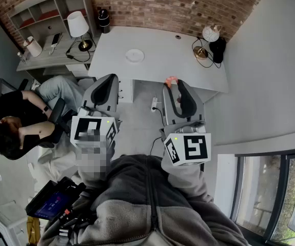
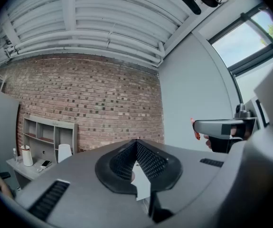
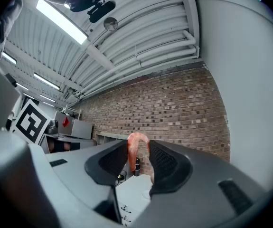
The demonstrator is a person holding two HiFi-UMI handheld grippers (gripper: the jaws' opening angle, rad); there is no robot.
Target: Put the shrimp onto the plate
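- Above the grey floor (image 1: 137, 122), short of a white desk (image 1: 178, 60), a person holds two grippers up in the air, side by side and pointing at the desk.
- Each gripper carries one cube with square markers, so two cubes in all.
- The left gripper (image 1: 110, 79) has its jaws pressed together at the tips, with nothing between them.
- The right gripper (image 1: 174, 84) is clamped on the one shrimp (image 1: 172, 79), a curled pink piece pinched between the pads with its arch poking out past the jaw tips. It is in the air, well apart from the plate.
- One plate (image 1: 135, 56), small, round and white, lies on the desk left of the middle, with nothing on it.
- I count three lamps. Two have white shades, one (image 1: 77, 23) near the desk's left end and one (image 1: 33, 46) further left by the shelves. A third, with a round globe (image 1: 211, 33), stands on the desk's far right corner.
- One dark cylinder (image 1: 103, 20) stands at the desk's back left corner, against the wall.
- One grey shelf unit (image 1: 44, 12) stands left of the desk.
- One person (image 1: 24, 122) sits at the left of the room.
- A red brick wall (image 1: 178, 4) runs behind the desk, a plain pale wall (image 1: 270, 70) closes the right side, and a window (image 1: 270, 193) shows low on the right.
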